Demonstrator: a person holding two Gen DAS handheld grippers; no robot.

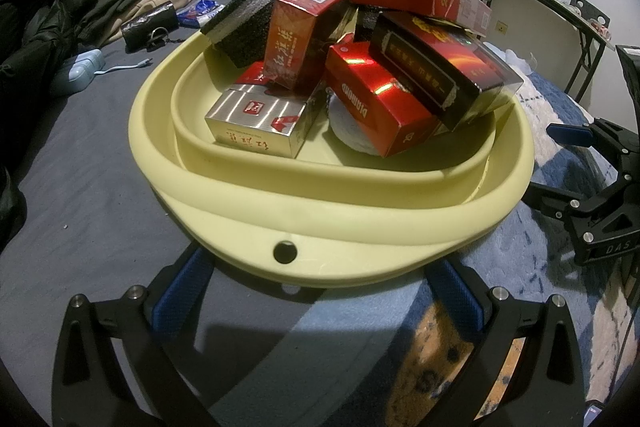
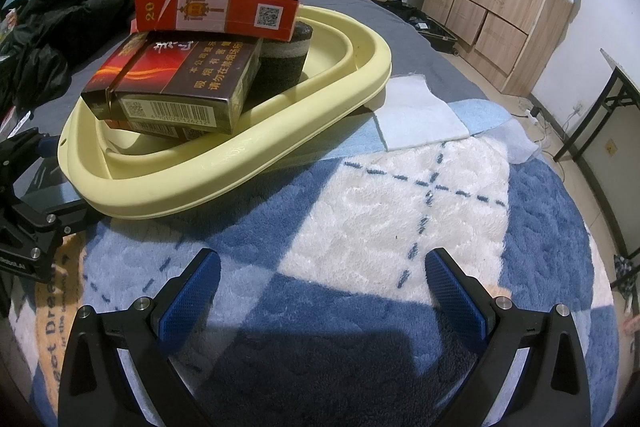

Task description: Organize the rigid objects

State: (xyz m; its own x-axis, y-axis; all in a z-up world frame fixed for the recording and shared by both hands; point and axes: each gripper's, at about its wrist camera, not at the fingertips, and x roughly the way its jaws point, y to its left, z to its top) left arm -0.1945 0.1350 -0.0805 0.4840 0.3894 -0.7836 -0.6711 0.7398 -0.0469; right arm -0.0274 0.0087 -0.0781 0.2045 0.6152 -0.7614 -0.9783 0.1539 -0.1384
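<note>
The left gripper [image 1: 316, 291] sits wide apart, its blue pads [image 1: 182, 297] flanking the near lip of the pale yellow basin [image 1: 280, 203] without clamping it. Straight ahead of it, inside the basin, the boxes are heaped: a silver pack [image 1: 256, 123] front left, a red box [image 1: 380, 99] beside it, a dark box [image 1: 440, 67] leaning on top, black sponge [image 1: 244, 23] at the back. The right gripper [image 2: 322, 287] hangs spread and empty over the blue-and-white blanket [image 2: 380, 227], the basin up ahead to its left.
</note>
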